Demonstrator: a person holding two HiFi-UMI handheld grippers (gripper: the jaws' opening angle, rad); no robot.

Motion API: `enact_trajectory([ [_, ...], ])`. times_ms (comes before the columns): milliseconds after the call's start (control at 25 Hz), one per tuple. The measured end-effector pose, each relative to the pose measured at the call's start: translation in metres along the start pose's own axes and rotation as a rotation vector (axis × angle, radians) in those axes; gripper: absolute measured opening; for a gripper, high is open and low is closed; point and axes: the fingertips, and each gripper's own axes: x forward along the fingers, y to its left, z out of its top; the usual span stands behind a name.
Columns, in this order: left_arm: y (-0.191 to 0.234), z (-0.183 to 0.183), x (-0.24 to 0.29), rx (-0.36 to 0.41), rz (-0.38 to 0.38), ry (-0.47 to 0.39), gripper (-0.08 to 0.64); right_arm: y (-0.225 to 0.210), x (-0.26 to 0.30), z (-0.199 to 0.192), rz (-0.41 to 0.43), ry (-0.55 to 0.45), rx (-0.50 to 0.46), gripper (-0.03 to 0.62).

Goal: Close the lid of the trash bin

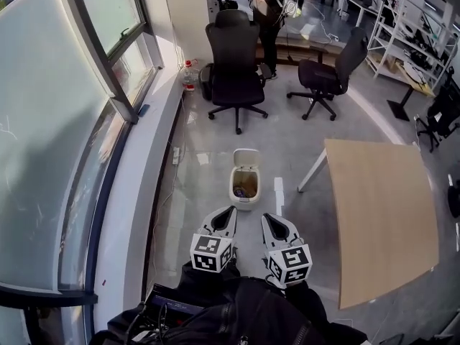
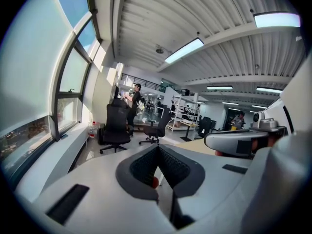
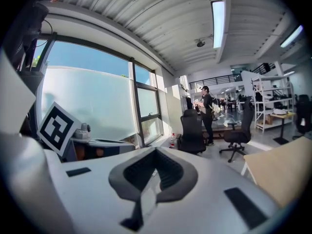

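Trash bin [image 1: 244, 189] at twelve o'clock has its lid [image 1: 246, 157] up, not yet reached by the closed, empty left tongs [image 1: 231, 209] and right tongs [image 1: 264, 217].

- The bin [image 1: 244, 190] stands on the floor [image 1: 287, 139], its lid [image 1: 246, 157] up at its far side.
- Table [image 1: 381, 214]: right of the bin.
- Chair [image 1: 233, 63]: behind the bin.
- Window [image 1: 57, 135]: left of the bin.
- Left gripper [image 1: 227, 212] and right gripper [image 1: 267, 218]: just before the bin.

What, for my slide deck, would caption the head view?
Left gripper and right gripper, both shut, point toward the white trash bin, its lid open.
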Motion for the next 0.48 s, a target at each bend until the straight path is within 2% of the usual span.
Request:
enact_trajectory([
  [280,0.051,0.002,0.047,-0.028,-0.037,0.047,0.002,-0.013,0.067,0.003,-0.026,0.05,0.005,0.005],
  [480,0.08,-0.004,0.077,-0.059,-0.084,0.111,0.002,-0.017,0.109,-0.003,-0.031,0.106,0.004,0.005],
])
